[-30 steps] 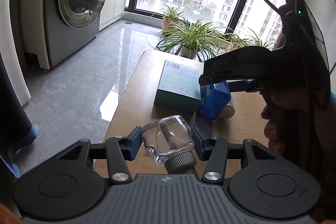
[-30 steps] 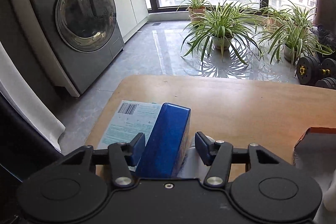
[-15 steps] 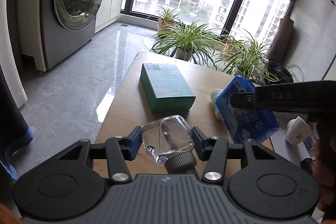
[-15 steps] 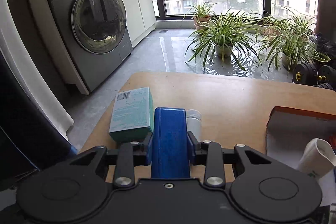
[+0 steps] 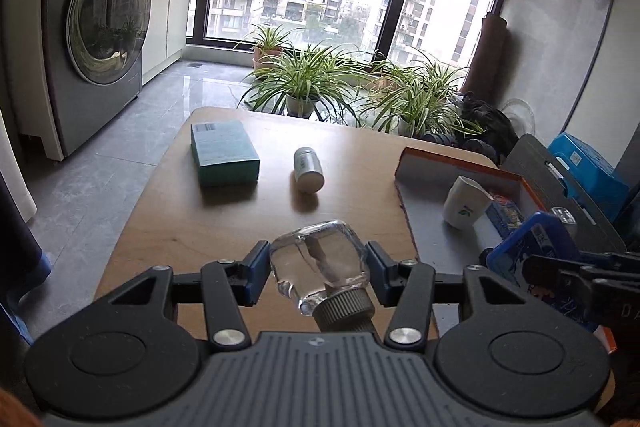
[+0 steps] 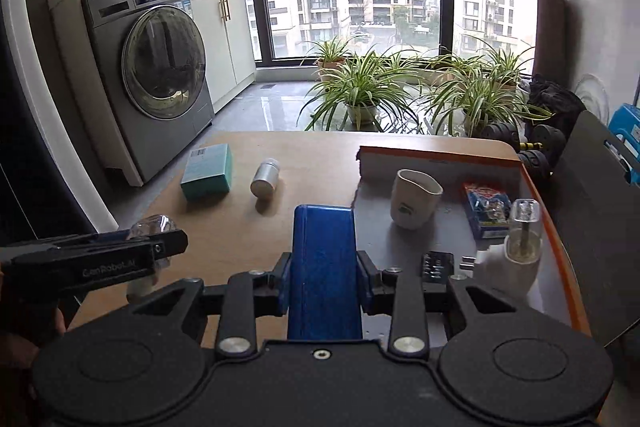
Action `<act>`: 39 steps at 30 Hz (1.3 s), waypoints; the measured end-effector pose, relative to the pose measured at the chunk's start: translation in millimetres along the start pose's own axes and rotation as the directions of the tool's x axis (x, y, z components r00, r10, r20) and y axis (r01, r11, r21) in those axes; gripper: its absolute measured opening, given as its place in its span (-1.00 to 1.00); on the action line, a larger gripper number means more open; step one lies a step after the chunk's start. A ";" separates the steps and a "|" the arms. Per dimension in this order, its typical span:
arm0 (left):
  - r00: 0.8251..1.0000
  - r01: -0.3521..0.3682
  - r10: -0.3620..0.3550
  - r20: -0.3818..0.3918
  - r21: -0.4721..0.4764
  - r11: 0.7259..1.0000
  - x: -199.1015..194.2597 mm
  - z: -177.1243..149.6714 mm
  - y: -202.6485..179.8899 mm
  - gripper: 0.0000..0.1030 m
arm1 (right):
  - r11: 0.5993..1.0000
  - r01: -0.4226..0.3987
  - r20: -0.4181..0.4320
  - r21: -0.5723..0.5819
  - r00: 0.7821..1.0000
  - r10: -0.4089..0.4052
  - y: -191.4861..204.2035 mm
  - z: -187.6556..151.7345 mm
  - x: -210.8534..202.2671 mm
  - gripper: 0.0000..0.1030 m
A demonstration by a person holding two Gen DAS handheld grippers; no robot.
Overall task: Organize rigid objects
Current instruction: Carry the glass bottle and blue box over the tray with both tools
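Both the left hand-held gripper [image 5: 318,269] and right hand-held gripper [image 6: 322,279] are showing matte black linkages, silver screws, blue finger pads and ribbed grey housings

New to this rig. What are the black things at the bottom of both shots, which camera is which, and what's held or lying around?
No robot arm here: a person holds a two-finger tool in each hand, each with a fisheye camera looking along its fingers. The black shapes are the tools' own bodies.

Left-wrist view: the left tool is shut on a clear glass bottle with a grey ribbed cap.

Right-wrist view: the right tool is shut on a flat blue box.

On the wooden table lie a teal cardboard box and a silver can on its side. The orange-rimmed grey tray holds a white cup, among other items.
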State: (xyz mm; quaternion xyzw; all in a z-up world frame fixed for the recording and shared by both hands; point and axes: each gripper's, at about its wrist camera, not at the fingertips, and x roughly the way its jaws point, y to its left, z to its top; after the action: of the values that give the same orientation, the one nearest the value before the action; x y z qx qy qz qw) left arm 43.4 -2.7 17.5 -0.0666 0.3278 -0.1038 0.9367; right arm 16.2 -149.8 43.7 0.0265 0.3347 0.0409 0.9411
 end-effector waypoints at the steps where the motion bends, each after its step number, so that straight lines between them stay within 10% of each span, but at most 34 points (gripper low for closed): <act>1: 1.000 0.006 -0.006 0.001 0.005 1.000 -2.4 -0.1 -6.5 0.00 | 1.000 0.012 0.005 0.007 1.000 -0.012 -7.0 -3.7 -5.7 -0.23; 15: 0.997 0.079 -0.079 -0.001 0.119 0.990 -5.5 -8.5 -99.1 0.00 | 0.990 0.084 0.097 0.117 0.991 -0.096 -93.6 -13.5 -51.2 -0.23; 39: 0.999 0.048 -0.047 -0.013 0.151 0.987 1.2 -6.0 -129.7 0.00 | 0.995 0.008 0.125 0.103 0.992 -0.021 -93.3 14.4 -30.5 -0.23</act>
State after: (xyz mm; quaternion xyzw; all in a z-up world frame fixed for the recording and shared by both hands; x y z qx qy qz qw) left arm 21.0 -129.0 37.1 -0.0025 0.3218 -0.1511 0.9347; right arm 7.2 -245.9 66.8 0.0748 0.2764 0.0152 0.9580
